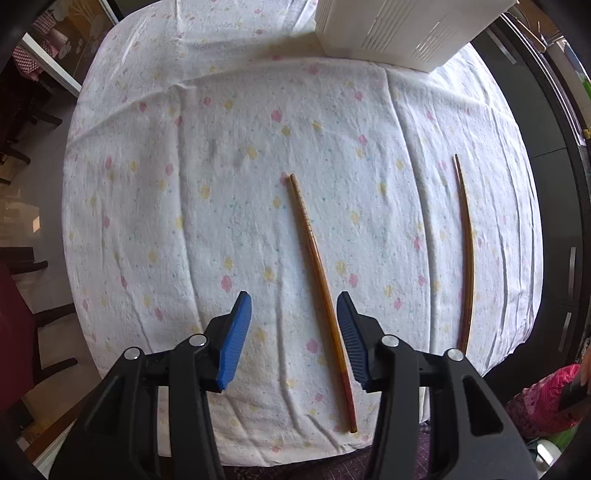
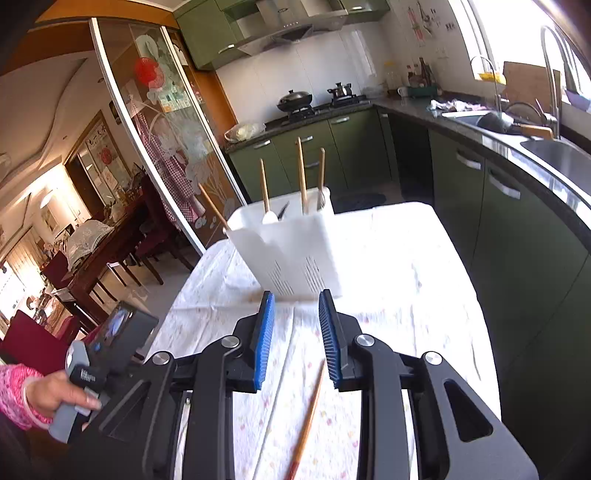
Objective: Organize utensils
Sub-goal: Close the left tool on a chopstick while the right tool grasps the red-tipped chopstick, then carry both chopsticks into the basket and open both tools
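Fingers (image 1: 349,328) partly hiding chopstick (image 1: 314,254)

Cabinets: green kitchen cabinets (image 2: 354,147) with metal handles, 12 to 3 o'clock.
Counter: dark stone countertop (image 2: 491,140) carrying a steel sink (image 2: 561,155).
Stove: black wok (image 2: 294,99) on the hob, steel range hood (image 2: 291,26) above.
Door: glass sliding door with frosted flowers (image 2: 166,122), 10 o'clock.
Beyond: dark wooden dining table (image 2: 96,254), red chairs.
Light: bright window (image 2: 517,33), 1 o'clock.
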`<state>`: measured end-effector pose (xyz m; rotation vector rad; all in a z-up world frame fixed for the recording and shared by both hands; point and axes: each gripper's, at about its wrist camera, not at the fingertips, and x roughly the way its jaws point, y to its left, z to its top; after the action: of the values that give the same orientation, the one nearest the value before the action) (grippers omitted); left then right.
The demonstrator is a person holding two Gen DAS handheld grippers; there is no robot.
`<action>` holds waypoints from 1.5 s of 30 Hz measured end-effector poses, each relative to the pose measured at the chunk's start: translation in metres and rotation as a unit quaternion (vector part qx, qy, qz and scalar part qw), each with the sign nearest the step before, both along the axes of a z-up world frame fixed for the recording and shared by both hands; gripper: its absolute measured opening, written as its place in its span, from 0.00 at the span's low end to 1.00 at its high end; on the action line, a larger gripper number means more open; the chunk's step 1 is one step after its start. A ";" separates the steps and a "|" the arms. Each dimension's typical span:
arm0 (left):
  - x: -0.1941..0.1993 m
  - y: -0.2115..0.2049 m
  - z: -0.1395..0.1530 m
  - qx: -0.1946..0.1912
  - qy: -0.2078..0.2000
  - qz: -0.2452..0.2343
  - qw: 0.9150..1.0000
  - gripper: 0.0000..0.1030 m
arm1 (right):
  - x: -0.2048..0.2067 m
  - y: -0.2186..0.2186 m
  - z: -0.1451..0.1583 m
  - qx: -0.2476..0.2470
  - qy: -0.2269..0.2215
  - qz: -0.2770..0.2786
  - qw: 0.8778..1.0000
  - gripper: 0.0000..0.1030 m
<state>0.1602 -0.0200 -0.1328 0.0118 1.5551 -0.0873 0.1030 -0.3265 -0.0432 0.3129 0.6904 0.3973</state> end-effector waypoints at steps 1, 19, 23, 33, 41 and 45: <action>0.002 0.001 -0.002 -0.002 0.001 0.009 1.000 0.44 | -0.006 -0.005 -0.007 0.002 0.009 0.000 1.000 0.25; 0.037 -0.028 -0.016 0.034 0.027 0.037 0.998 0.08 | 0.007 0.010 -0.041 -0.053 0.135 0.073 0.987 0.29; 0.038 -0.044 -0.012 0.035 0.018 0.035 0.999 0.06 | 0.026 0.032 -0.061 -0.082 0.205 0.105 0.970 0.29; 0.020 -0.037 0.032 -0.002 -0.042 0.005 0.999 0.05 | 0.077 0.073 -0.109 -0.153 0.357 0.129 0.912 0.28; 0.004 -0.028 0.068 -0.031 -0.115 -0.025 0.993 0.05 | 0.100 0.098 -0.131 -0.215 0.390 0.107 0.889 0.18; -0.006 -0.026 0.075 -0.039 -0.139 -0.033 0.989 0.05 | 0.107 0.104 -0.134 -0.226 0.393 0.096 0.886 0.16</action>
<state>0.1540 -0.0455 -0.0574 0.0136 1.2717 -0.1911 0.2096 -0.2226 -0.1771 -0.0613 1.5921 0.2754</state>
